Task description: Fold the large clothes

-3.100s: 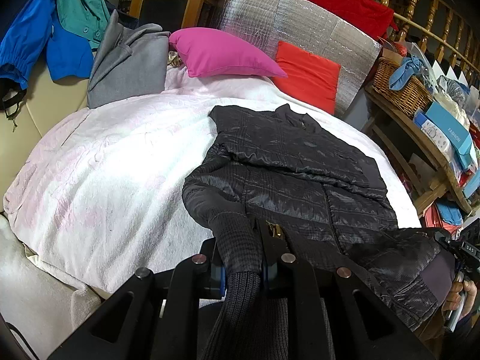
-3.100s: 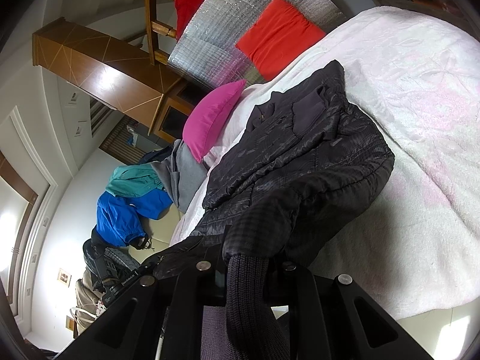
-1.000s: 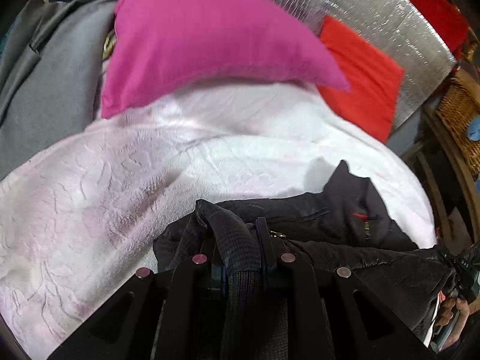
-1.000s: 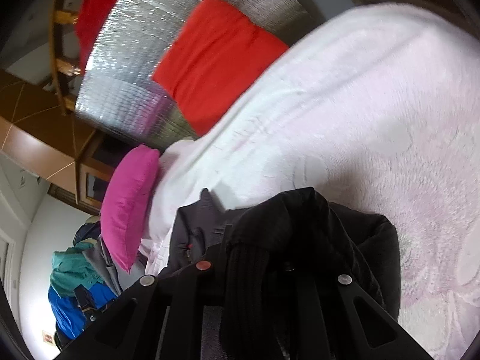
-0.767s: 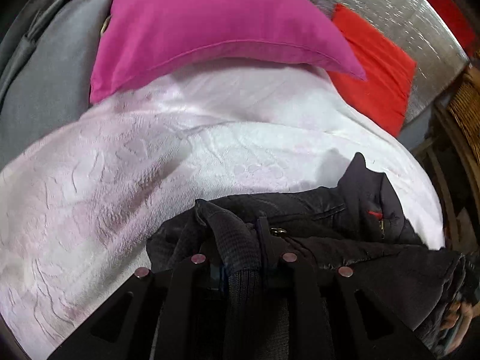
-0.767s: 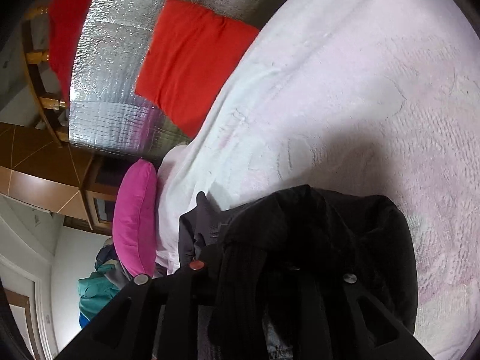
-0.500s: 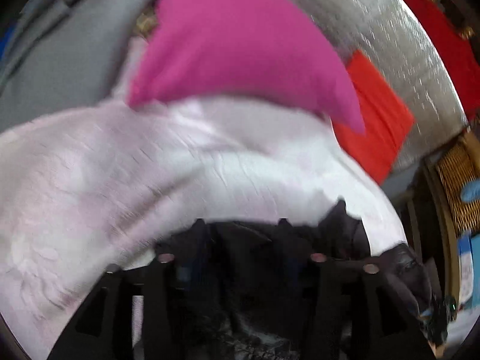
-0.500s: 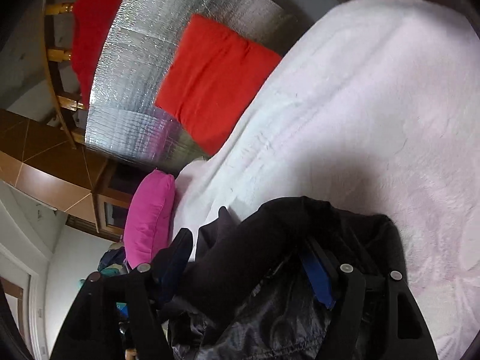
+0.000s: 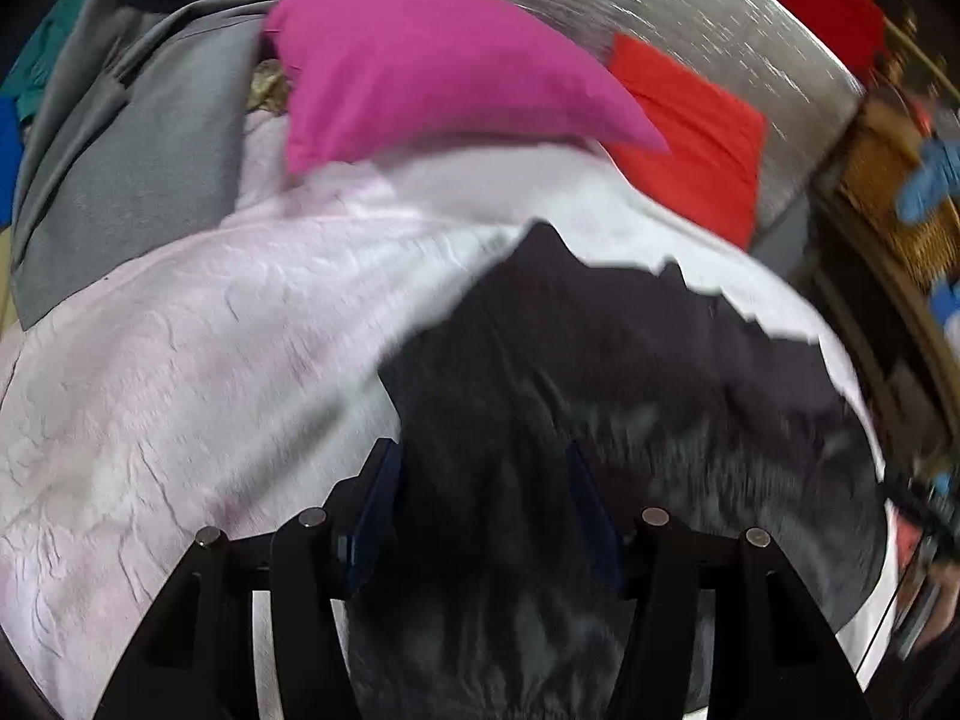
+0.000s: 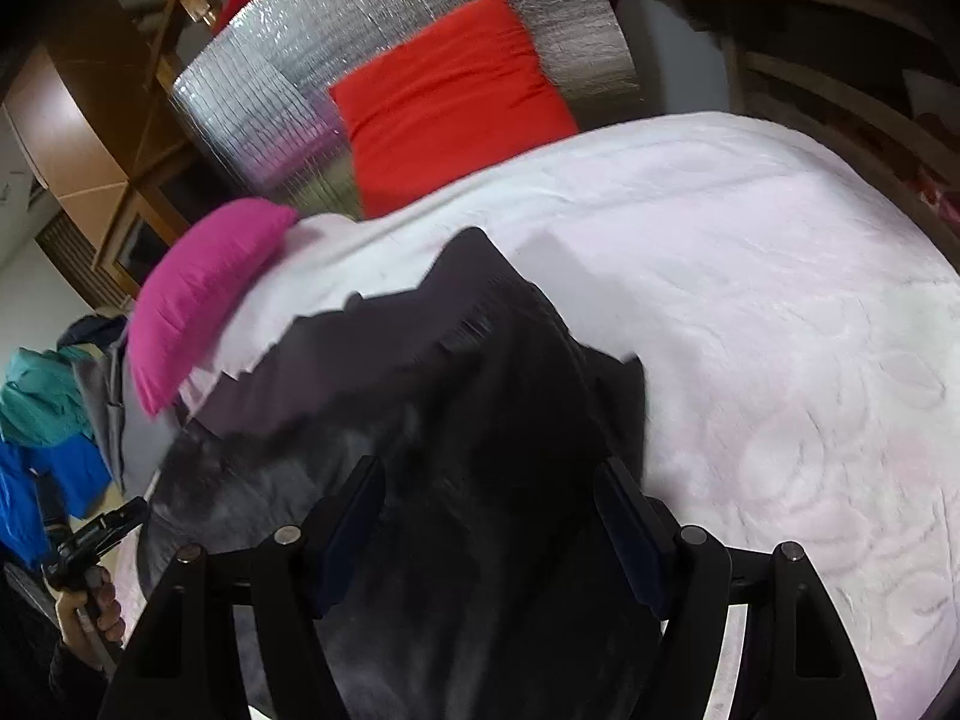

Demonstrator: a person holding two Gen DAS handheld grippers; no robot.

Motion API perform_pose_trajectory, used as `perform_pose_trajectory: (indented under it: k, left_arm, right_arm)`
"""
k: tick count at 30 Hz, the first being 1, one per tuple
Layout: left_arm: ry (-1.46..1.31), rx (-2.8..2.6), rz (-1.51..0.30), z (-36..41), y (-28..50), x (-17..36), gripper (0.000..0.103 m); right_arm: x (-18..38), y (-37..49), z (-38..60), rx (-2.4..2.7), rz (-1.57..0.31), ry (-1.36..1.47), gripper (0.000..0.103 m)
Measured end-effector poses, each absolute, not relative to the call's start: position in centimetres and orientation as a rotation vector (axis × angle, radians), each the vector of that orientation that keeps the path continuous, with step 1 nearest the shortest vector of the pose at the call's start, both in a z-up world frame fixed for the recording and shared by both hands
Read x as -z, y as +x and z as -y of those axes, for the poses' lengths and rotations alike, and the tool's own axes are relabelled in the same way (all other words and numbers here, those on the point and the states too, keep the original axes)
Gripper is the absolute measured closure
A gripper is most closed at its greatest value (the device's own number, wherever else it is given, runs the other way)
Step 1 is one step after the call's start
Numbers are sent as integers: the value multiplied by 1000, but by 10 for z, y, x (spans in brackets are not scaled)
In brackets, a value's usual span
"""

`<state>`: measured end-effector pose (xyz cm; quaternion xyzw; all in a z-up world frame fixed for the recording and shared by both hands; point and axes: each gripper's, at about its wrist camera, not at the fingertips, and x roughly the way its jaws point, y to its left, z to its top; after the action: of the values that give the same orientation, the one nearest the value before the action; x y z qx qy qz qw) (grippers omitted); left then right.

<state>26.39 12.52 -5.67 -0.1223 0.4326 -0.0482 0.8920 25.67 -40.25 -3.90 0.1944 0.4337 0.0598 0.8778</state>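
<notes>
A black padded jacket [image 9: 630, 396] lies folded over on the pale pink bedspread [image 9: 180, 372]; it also shows in the right wrist view [image 10: 468, 420]. My left gripper [image 9: 483, 510] is open, its jaws wide apart just above the jacket's near left edge. My right gripper [image 10: 489, 522] is open too, jaws spread over the jacket's near right part. Both views are motion-blurred. The jacket's collar points toward the pillows.
A pink pillow [image 9: 432, 66] and a red pillow [image 9: 690, 138] rest against a silver padded headboard [image 10: 372, 36]. A grey garment [image 9: 132, 144] lies at the far left. Wooden shelving with a basket [image 9: 888, 192] stands right of the bed.
Both grippers were shut on the jacket's knit cuffs and carried them up toward the collar. Both have opened and let go, and pulled back slightly.
</notes>
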Motion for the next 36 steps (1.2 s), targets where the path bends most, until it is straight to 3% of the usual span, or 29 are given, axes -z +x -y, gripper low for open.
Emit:
perform_pose_trajectory:
  k: [8, 15, 28, 29, 30, 31, 32, 34, 36]
  left_arm:
    - [-216, 90, -906, -119, 267, 68, 42]
    - [-252, 101, -858, -135, 298, 45, 42]
    - [-154, 198, -1068, -95, 415, 74, 42]
    - [-139, 194, -1066, -92, 417, 74, 46]
    - [-130, 190, -1066, -91, 418, 76, 66]
    - [-137, 168, -1108, -91, 420, 78, 74]
    - [-146, 160, -1116, -93, 423, 79, 78]
    - [-120, 150, -1081, -92, 420, 72, 85]
    - [-105, 142, -1008, -93, 412, 55, 87]
  right_arm:
    - [45, 257, 408, -95, -933, 352, 28]
    - [26, 283, 406, -92, -888, 265, 28]
    - [53, 396, 392, -200, -1064, 172, 28]
    - [55, 398, 390, -210, -1071, 167, 30]
    - [58, 402, 384, -219, -1078, 161, 50]
    - [59, 405, 379, -201, -1087, 131, 69]
    - [60, 407, 377, -184, -1093, 113, 77]
    - [51, 403, 369, -155, -1064, 49, 86]
    - [27, 394, 362, -142, -990, -6, 87]
